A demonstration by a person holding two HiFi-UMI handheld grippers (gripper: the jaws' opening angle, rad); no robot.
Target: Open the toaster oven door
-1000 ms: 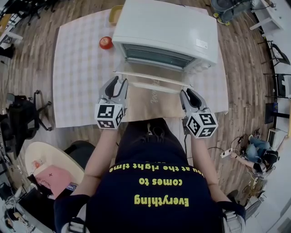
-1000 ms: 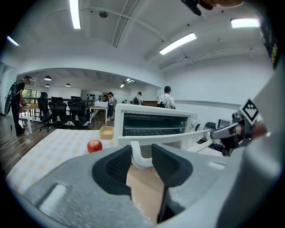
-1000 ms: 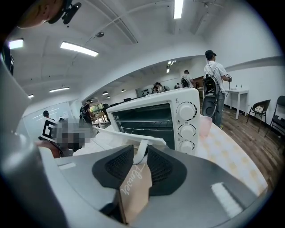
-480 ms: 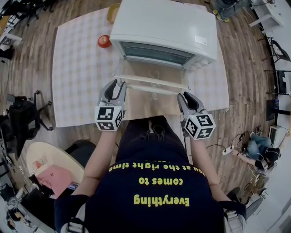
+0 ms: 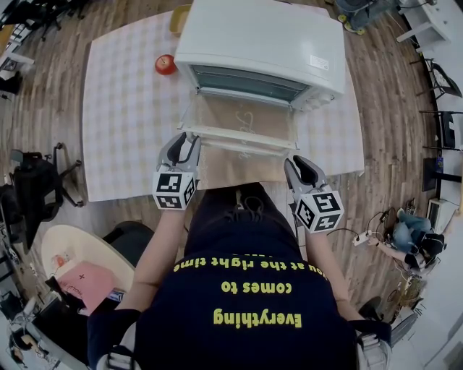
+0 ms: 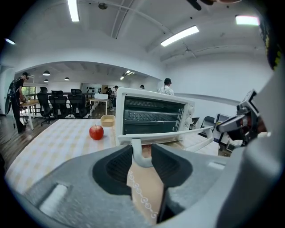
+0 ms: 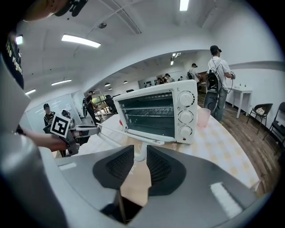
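A white toaster oven [image 5: 260,43] stands on the checked tablecloth, its glass door [image 5: 242,119] swung far down toward me. The white bar handle [image 5: 239,144] runs along the door's near edge. My left gripper [image 5: 189,139] is shut on the handle's left end, whose post [image 6: 139,153] sits between the dark pads. My right gripper [image 5: 294,163] is shut on the handle's right end, and that post [image 7: 139,153] shows between its pads. In the right gripper view, the oven's wire rack and three knobs [image 7: 186,113] are in sight.
A red apple [image 5: 166,64] lies left of the oven, with a small yellow container [image 5: 182,22] behind it. A pink cup [image 7: 203,117] stands beside the oven's knob side. The tablecloth [image 5: 123,123] reaches the table's near edge by my body. Office chairs and people stand farther off.
The door has swung further down and toward me, showing more of the glass. Both grippers have come back with the handle, still closed on its ends.
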